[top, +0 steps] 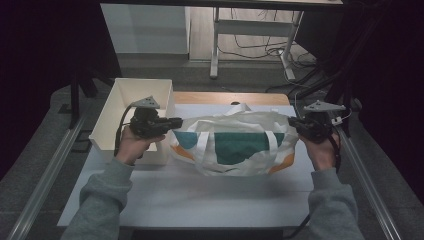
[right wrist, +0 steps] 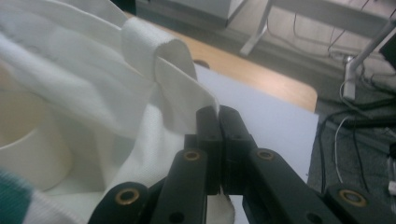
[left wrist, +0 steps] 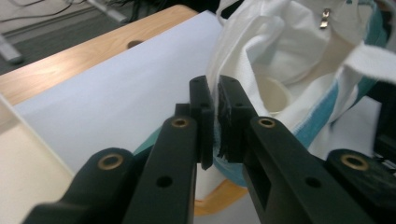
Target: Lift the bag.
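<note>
The tote bag [top: 235,145] stretches lengthwise between the tongs, mouth upward; left gripper [top: 176,121] and right gripper [top: 292,121] each clench an end rim.

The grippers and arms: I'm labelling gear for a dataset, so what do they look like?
Both the left gripper and right gripper are black, each topped by a grey three-cornered plate. Black cables trail from them. Brass-coloured rivets dot the jaw links. The person wears grey sleeves.

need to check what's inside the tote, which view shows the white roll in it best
The right gripper view: the white roll sits large inside the tote bag, its rounded side clear. The left gripper view shows a pale curved part deep in the bag. In the high view the bag's cloth hides it.
</note>
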`<state>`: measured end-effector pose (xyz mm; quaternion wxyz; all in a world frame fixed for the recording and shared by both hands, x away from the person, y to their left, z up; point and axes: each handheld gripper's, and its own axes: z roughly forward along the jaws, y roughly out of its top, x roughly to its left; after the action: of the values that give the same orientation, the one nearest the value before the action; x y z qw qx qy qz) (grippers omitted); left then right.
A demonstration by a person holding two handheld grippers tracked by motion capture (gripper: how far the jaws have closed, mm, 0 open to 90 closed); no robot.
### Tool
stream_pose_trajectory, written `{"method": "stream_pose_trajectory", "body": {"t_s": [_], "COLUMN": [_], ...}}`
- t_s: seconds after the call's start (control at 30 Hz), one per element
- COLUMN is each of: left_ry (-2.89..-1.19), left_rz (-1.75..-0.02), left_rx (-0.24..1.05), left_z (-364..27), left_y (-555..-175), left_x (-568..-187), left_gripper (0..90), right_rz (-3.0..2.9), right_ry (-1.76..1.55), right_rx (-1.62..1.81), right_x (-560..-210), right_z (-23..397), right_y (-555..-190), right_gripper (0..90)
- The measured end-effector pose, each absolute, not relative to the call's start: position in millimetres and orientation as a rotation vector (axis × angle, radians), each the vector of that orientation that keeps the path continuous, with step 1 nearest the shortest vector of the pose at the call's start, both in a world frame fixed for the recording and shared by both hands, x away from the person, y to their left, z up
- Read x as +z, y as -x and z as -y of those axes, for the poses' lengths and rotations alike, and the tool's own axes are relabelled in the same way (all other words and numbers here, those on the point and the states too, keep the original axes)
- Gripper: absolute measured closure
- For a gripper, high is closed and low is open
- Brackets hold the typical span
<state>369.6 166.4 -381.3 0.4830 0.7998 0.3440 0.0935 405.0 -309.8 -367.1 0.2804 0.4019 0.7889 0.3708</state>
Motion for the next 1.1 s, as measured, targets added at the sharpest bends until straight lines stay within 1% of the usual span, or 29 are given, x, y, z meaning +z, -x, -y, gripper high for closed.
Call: {"method": "stream_pose_trajectory", "body": {"t_s": [0.27, 0.5, 0.77, 1.1], "left_ry": [-1.997, -2.032, -2.028, -2.037], "left_rz": [-0.898, -0.902, -0.915, -0.929], "left_rx": [0.201, 0.200, 0.192, 0.186], "left_z": [-161, -154, -155, -154], "left_y": [-388, -390, -394, -397], "left_x": [-395, -400, -402, -405], "left_gripper": [85.5, 85.5, 85.5, 85.3], "right_rz": [-2.170, -2.203, -2.188, -2.188], "right_ry": [-1.120, -1.173, -1.146, -1.181], "right_rx": [0.890, 0.877, 0.881, 0.891], "right_x": [-400, -429, -427, -438], "right_z": [303, 305, 305, 304], "right_y": [-434, -441, -440, -446], "right_gripper": [87.8, 87.8, 87.8, 87.4]}}
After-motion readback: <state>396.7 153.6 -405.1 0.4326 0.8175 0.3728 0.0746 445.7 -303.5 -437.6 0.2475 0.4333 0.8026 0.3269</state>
